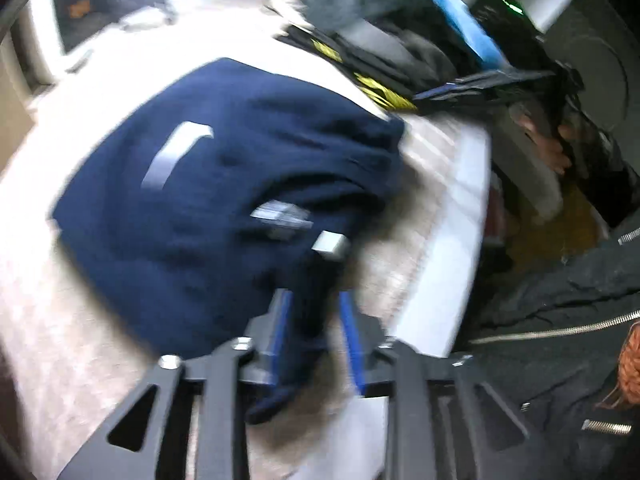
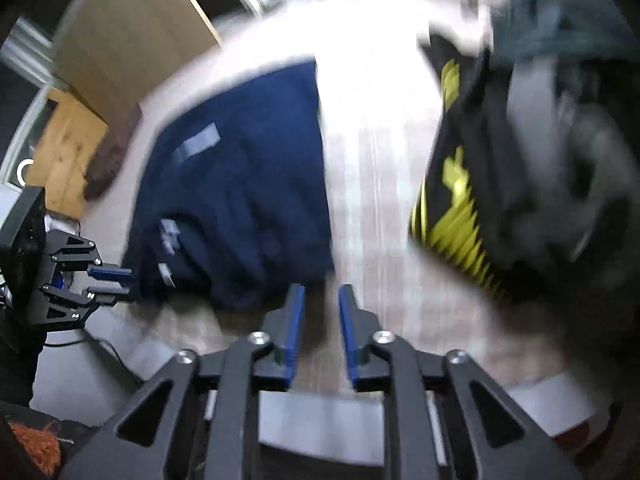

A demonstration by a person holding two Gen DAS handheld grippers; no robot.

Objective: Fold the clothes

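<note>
**Navy garment bunched near table's near edge**

Cloth filled the gap of the left gripper [image 1: 316, 320]: a fold of the navy garment [image 1: 224, 184] lay between its blue pads, though blur hid whether they pinched it. The garment sat crumpled on the pale table [image 1: 440, 200], close to its near edge. The right gripper [image 2: 320, 320] hovered with jaws spread and empty (bare tabletop between them). A pile of dark clothes [image 2: 500, 160] crowded the far right corner.
</note>
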